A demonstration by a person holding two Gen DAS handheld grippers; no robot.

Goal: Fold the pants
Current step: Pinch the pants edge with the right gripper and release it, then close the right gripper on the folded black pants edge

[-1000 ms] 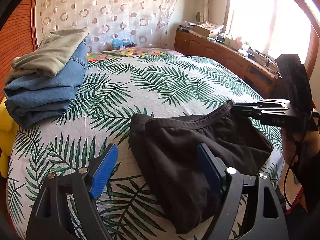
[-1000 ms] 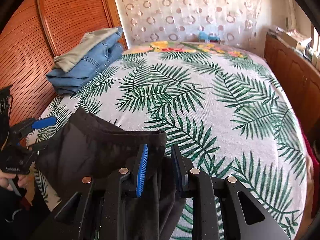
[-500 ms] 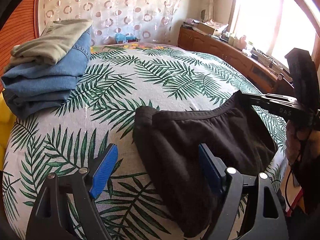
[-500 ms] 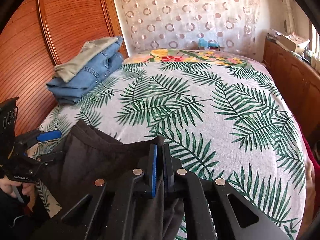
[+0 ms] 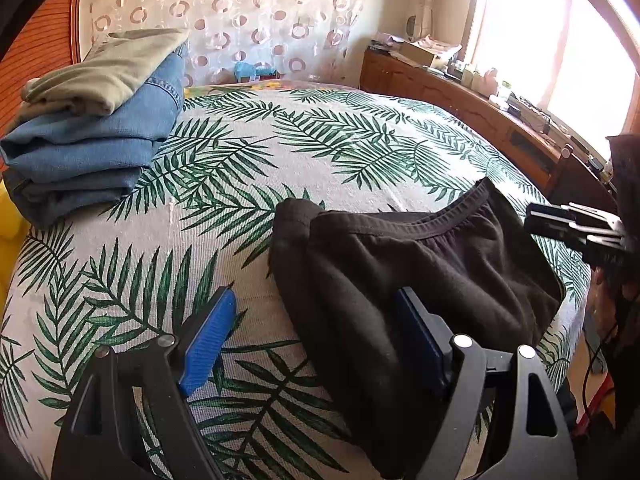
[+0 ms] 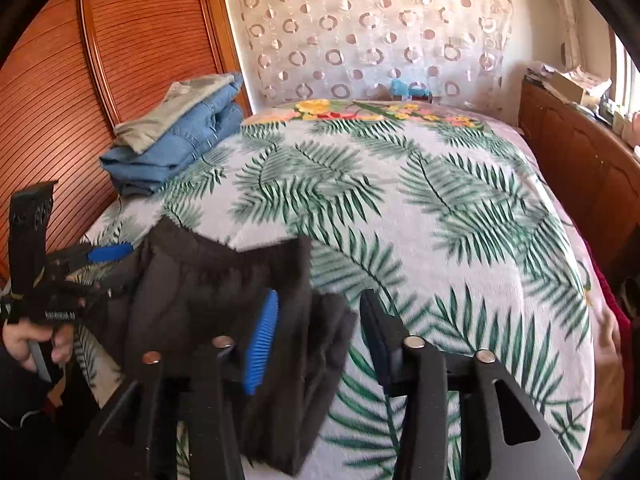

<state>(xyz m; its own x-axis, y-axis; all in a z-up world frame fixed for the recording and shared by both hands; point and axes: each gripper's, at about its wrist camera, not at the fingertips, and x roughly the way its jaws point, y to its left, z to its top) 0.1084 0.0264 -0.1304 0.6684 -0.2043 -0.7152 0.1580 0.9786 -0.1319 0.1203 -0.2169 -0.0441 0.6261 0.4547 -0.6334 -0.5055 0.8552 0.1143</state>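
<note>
Black pants lie bunched at the near edge of the bed, waistband toward the far side; they also show in the right wrist view. My left gripper is open, its jaws straddling the pants' left edge, the right pad over the cloth. My right gripper is open, with the pants' right edge lying between its pads. In the left wrist view the right gripper sits just off the waistband's right end. The left gripper shows at the pants' left side.
A stack of folded blue jeans with olive pants on top lies at the far left of the palm-leaf bedspread. A wooden wardrobe stands to the left, a low wooden cabinet under the window to the right.
My right gripper was shut on the waistband half a second ago and has now opened. The pants have been pushed a little further onto the bed. My left gripper stays open.
</note>
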